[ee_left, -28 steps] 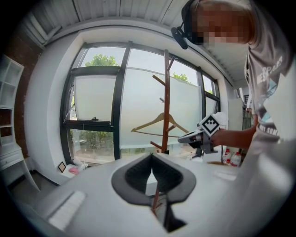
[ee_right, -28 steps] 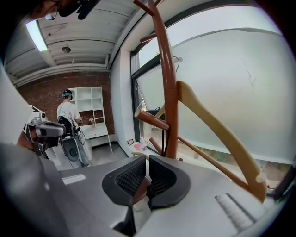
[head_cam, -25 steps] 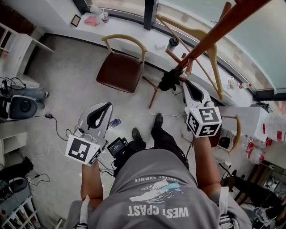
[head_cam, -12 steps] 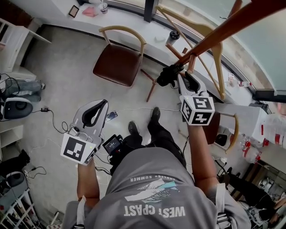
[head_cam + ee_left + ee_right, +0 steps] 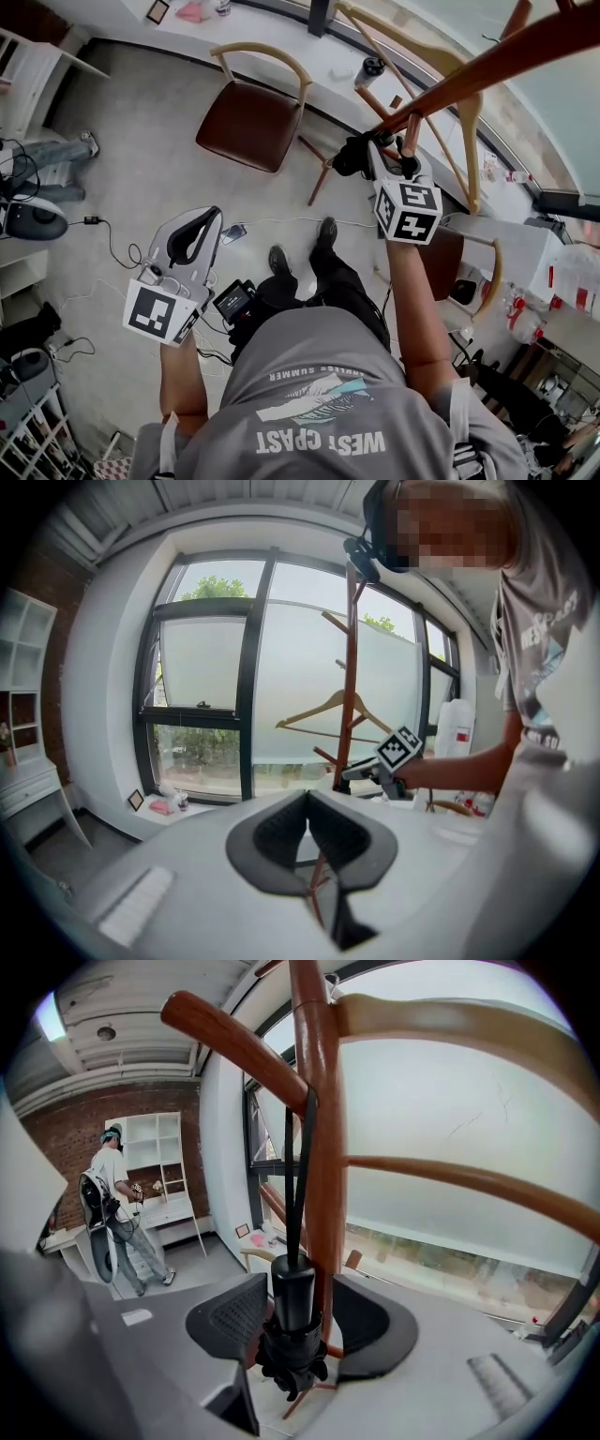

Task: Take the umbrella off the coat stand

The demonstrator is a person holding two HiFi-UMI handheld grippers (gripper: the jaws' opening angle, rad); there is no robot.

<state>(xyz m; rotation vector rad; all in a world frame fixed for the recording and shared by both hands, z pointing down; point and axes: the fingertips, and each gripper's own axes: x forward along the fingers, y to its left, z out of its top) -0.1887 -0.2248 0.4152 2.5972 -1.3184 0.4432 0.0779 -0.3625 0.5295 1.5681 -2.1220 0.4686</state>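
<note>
The black umbrella (image 5: pixel 292 1297) hung by its strap on the coat stand (image 5: pixel 317 1147), not yet taken. The jaws of the right gripper (image 5: pixel 302 1324) had just been opening wide around it, unclamped; the left gripper (image 5: pixel 307 803) was closed, empty.

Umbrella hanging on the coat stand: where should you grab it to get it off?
Grab the umbrella by its round black handle, squeezing its sides, coming from the side away from the coat stand's pole. It hangs upright beside that pole, on a thin strap over a peg.
</note>
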